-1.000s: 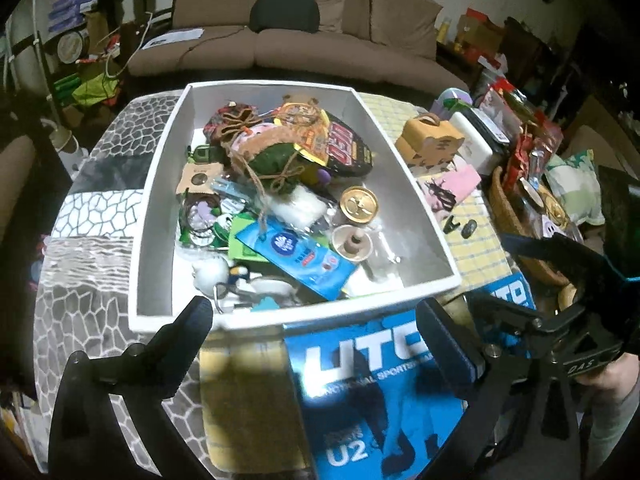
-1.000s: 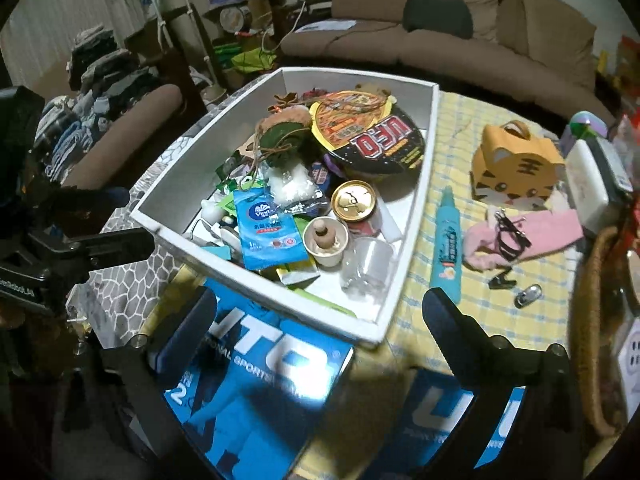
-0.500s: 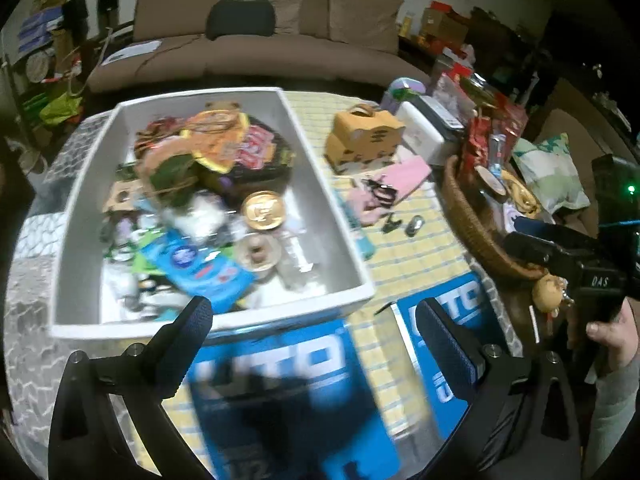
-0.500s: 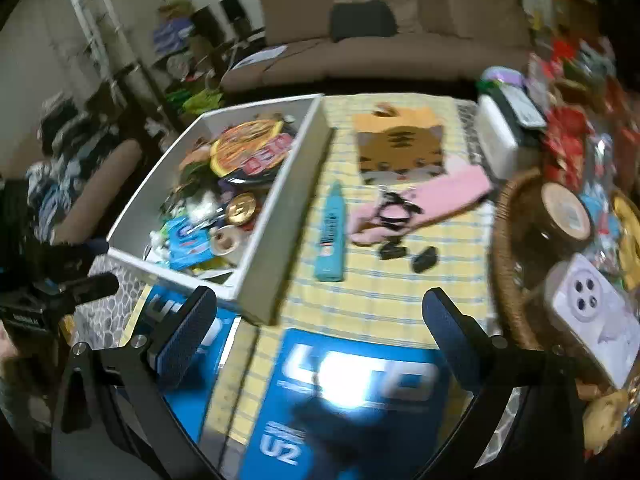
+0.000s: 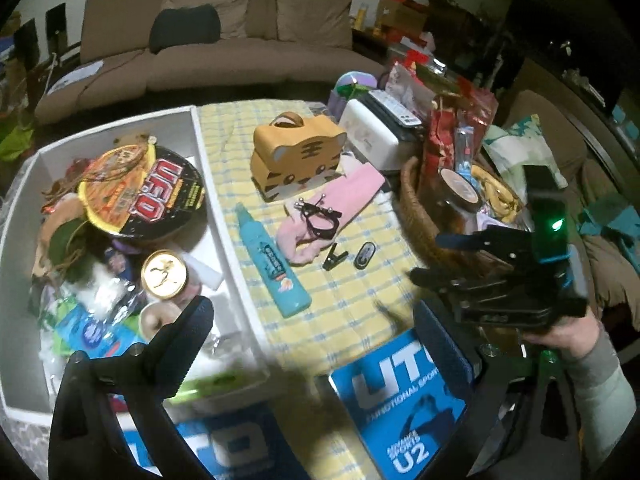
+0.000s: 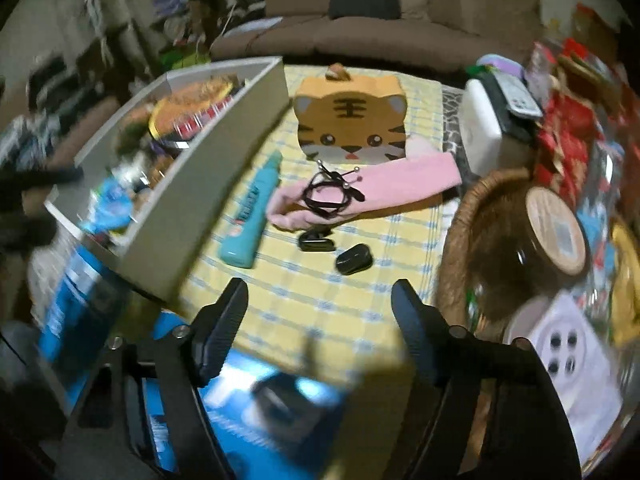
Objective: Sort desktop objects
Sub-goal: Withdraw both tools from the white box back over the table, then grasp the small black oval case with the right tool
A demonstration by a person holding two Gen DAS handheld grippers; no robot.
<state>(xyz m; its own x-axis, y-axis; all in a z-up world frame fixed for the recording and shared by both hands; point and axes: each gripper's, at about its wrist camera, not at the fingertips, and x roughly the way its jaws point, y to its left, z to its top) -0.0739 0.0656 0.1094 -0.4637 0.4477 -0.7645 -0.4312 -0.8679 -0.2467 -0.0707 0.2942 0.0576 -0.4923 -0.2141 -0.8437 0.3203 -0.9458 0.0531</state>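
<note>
A white box (image 5: 218, 200) full of small items stands at the left, also in the right wrist view (image 6: 224, 160). On the yellow checked cloth (image 5: 352, 312) lie a teal tube (image 5: 274, 268) (image 6: 252, 216), a pink band (image 5: 332, 208) (image 6: 400, 184) with black hair ties (image 6: 328, 194), a black clip (image 5: 334, 258) (image 6: 316, 242) and a small black oval object (image 5: 364, 255) (image 6: 354, 259). A tiger-faced box (image 5: 298, 160) (image 6: 352, 120) stands behind. My left gripper (image 5: 316, 344) is open and empty. My right gripper (image 6: 320, 320) is open and empty, above the cloth before the clip.
A wicker basket (image 5: 416, 216) (image 6: 460, 248) with jars and snacks stands at the right. A white case (image 5: 372, 136) (image 6: 484, 132) is behind it. Blue magazines (image 5: 400, 404) (image 6: 72, 304) lie at the near edge. A sofa (image 5: 216, 40) is beyond the table.
Both grippers have swung right, away from the white box toward the loose items on the yellow cloth. The right gripper has come lower and closer to the clip. Both stay open.
</note>
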